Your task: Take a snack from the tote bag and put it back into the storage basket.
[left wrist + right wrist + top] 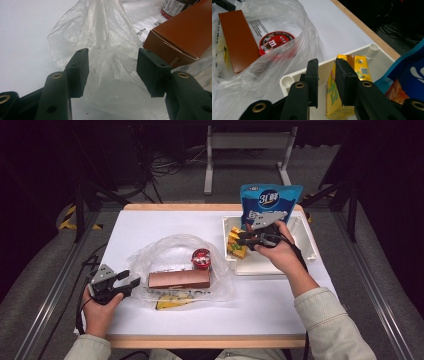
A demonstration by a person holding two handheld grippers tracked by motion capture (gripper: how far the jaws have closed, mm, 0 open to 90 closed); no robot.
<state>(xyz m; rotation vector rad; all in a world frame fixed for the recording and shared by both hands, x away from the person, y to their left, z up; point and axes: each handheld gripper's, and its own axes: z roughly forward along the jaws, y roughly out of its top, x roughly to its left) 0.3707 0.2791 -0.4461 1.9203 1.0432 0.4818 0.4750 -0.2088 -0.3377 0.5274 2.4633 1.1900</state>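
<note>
Basically yellow juice carton (pixel 342 95) stands upright in white tray (pixel 305 237) at counter's (pixel 280 295) far right, beside blue pouch (pixel 270 200). Right tongs (pixel 327 82) straddle carton's near top edge, jaws narrowed; whether pads press, cannot tell — looks like start of lift-out. Left tongs (pixel 112 72) fairly wide, pads clear of film, hovering at clear plastic bag (pixel 105 50), likely to hold mouth open. Bag already contains brown box (pixel 179 279), red-lidded candy tub (pixel 201 258), so carton probably next.
</note>
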